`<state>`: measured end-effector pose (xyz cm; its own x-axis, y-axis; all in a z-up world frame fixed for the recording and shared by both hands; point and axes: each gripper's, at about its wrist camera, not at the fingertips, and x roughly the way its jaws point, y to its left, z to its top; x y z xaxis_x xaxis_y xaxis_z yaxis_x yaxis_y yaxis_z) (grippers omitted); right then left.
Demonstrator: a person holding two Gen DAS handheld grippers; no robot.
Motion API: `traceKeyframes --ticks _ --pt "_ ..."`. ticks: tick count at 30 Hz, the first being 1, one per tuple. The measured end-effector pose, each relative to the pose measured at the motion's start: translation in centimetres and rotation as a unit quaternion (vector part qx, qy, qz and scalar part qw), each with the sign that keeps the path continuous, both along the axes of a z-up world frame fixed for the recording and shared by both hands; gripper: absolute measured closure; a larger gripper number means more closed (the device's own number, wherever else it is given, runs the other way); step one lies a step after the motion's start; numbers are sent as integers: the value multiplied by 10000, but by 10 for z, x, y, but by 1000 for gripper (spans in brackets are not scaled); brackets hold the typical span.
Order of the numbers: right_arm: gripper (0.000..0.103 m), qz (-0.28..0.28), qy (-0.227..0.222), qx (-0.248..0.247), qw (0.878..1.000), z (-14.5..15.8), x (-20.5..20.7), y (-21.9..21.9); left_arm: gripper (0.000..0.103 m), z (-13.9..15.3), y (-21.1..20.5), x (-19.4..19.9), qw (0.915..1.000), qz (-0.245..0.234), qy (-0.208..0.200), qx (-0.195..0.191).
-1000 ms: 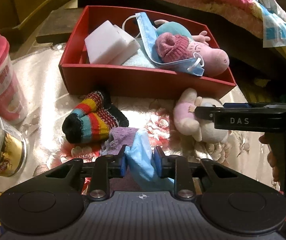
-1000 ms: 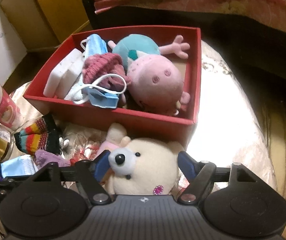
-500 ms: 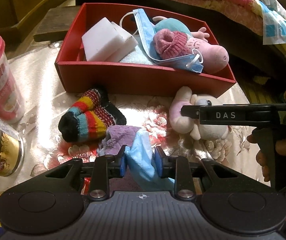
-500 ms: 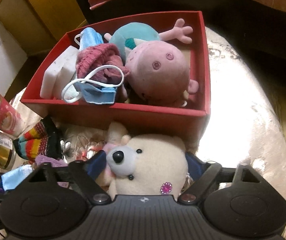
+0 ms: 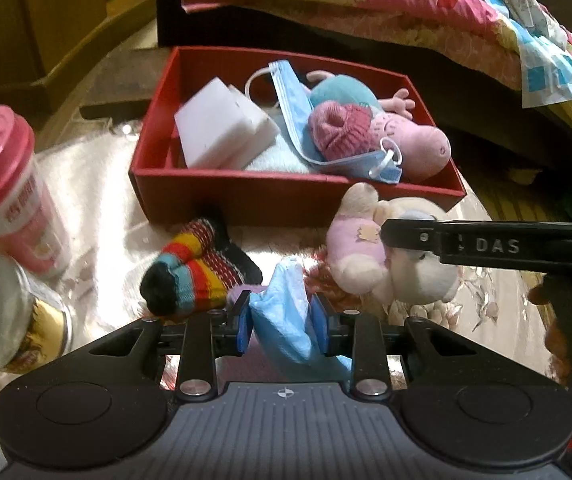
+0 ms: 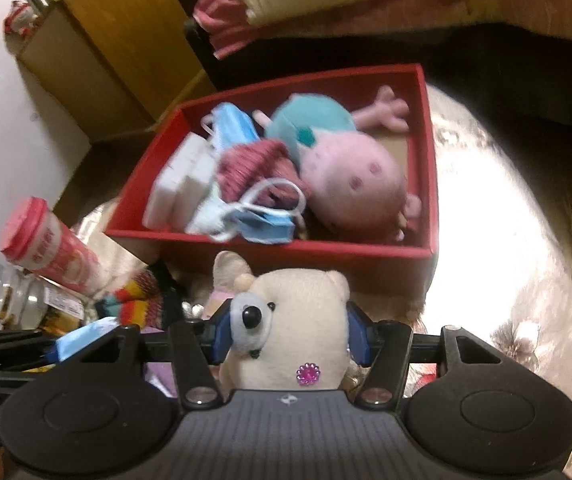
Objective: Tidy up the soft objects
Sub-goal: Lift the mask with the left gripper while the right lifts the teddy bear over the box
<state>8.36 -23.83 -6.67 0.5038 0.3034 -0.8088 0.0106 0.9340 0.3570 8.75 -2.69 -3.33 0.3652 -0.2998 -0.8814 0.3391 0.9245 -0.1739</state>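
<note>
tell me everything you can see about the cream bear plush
The cream bear plush looks like soft fuzzy fabric, with a pale grey-blue muzzle, black nose, small black eye and a magenta gem flower on it. Its body wears pink. The right gripper is shut on its head, blue pads pressing both sides, just in front of the red box.

Two close wrist views, shared red box

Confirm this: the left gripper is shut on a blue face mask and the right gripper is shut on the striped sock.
Not the sock. The right gripper is shut on the cream plush bear, as the right wrist view shows; the striped sock lies loose on the table. The left gripper does hold the blue face mask.
</note>
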Motion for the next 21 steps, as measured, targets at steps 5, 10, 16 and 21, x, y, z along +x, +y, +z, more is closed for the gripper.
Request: traceKeyframes --ticks 5,10,16,21 --pt "71 35 -279 -18 9996 20 -7 6 72 6 1 1 9998 32 -174 76" --pt "71 16 -465 -45 9989 30 -13 7 72 10 0 0 9992 38 -338 191" --pt "71 -148 -745 -2 9971 46 -19 4 72 19 -1 -2 9977 20 -605 290" --pt "71 -305 -934 102 9951 58 -28 0 72 31 -2 -3 9953 42 -904 349"
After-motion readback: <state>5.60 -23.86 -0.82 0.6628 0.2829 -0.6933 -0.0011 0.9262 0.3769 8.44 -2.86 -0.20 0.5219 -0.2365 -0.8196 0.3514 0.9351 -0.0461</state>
